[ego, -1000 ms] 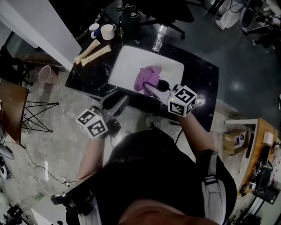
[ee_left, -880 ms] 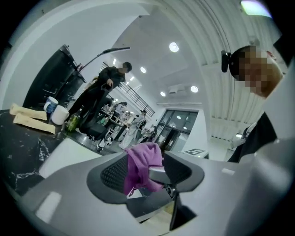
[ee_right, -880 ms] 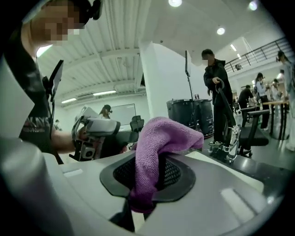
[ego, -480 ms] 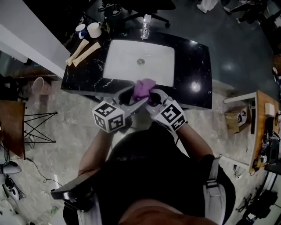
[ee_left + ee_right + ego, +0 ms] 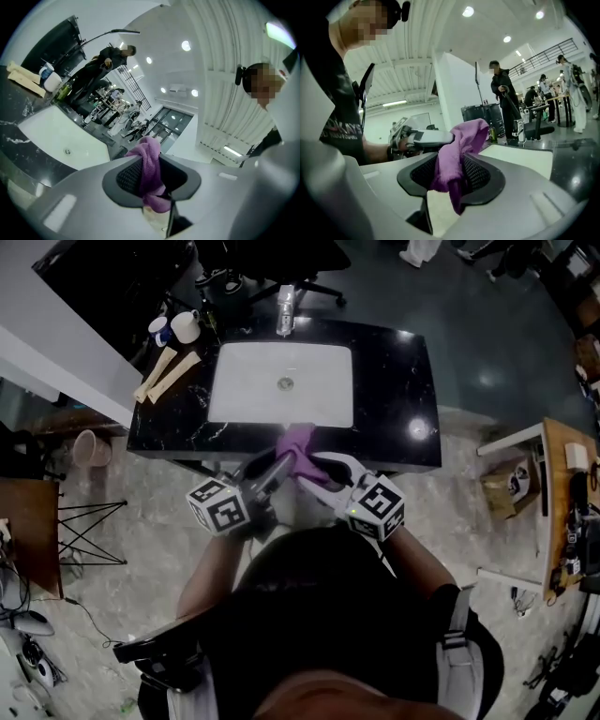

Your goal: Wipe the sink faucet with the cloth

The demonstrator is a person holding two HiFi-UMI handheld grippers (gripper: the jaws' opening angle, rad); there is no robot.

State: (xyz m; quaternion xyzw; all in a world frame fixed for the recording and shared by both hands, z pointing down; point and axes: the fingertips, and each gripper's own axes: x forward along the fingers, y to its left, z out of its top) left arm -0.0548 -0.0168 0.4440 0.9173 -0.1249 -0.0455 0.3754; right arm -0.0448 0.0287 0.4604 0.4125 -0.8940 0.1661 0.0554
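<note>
Spreading beyond both grippers, a black counter (image 5: pixel 403 399) carries a white sink (image 5: pixel 248 390), its basin just ahead of the jaw tips. The left gripper (image 5: pixel 151 174) and right gripper (image 5: pixel 452 176) meet tip to tip at the counter's near edge, sharing a purple cloth (image 5: pixel 298 439). The left's jaws, just closing, pinch a fold of it. The right's, just opening, stand apart with the cloth draped loose between them. The faucet (image 5: pixel 284 310) stands at the sink's far rim, well apart from the cloth and both grippers.
</note>
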